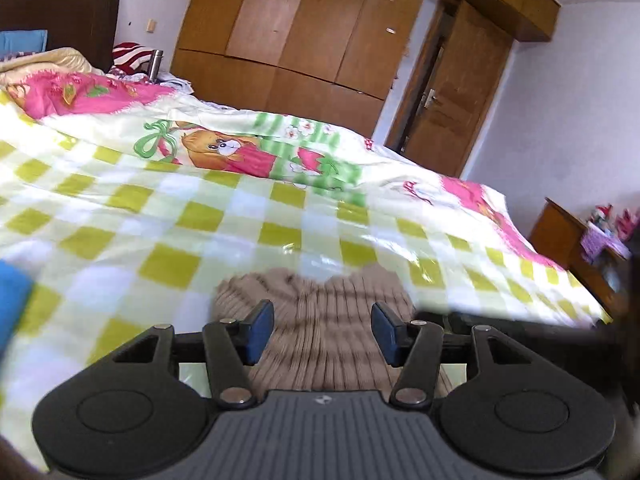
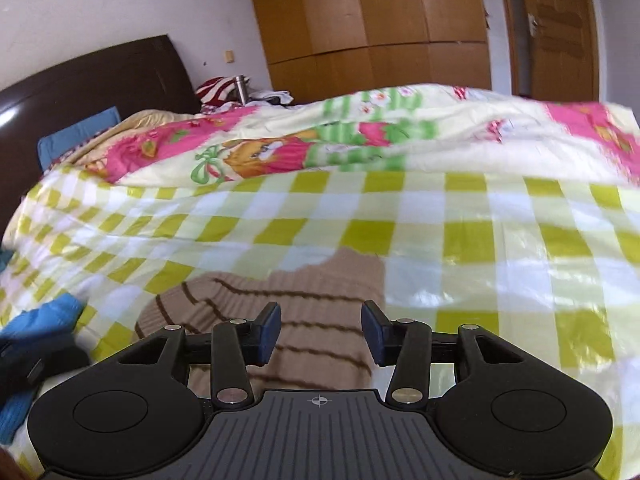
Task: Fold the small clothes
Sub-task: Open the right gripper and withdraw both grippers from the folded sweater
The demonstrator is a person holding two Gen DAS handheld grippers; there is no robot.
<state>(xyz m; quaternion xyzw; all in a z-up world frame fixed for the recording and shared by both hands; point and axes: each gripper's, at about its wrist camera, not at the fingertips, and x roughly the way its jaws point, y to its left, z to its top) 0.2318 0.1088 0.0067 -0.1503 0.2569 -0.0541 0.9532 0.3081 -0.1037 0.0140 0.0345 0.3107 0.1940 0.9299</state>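
Note:
A small beige ribbed knit garment [image 1: 316,286] with thin brown stripes lies on the green-and-white checked quilt [image 1: 160,220]. In the left wrist view my left gripper [image 1: 322,314] hovers over its near part. The blue pads [image 1: 260,332] stand well apart with only the knit below them, nothing pinched. In the right wrist view the same garment [image 2: 320,280] spreads to the left under my right gripper [image 2: 321,314]. That gripper is also open, with its pads [image 2: 268,332] clear of the fabric. The garment's near edge is hidden under both gripper bodies.
A blue cloth [image 2: 44,320] lies at the left on the quilt [image 2: 480,240], beside a blurred dark shape. Further back are the quilt's pink cartoon-print part [image 1: 224,152], a dark headboard [image 2: 100,76], a wooden wardrobe [image 1: 300,28] and a door [image 1: 452,92]. A wooden bedside cabinet [image 1: 568,236] stands right of the bed.

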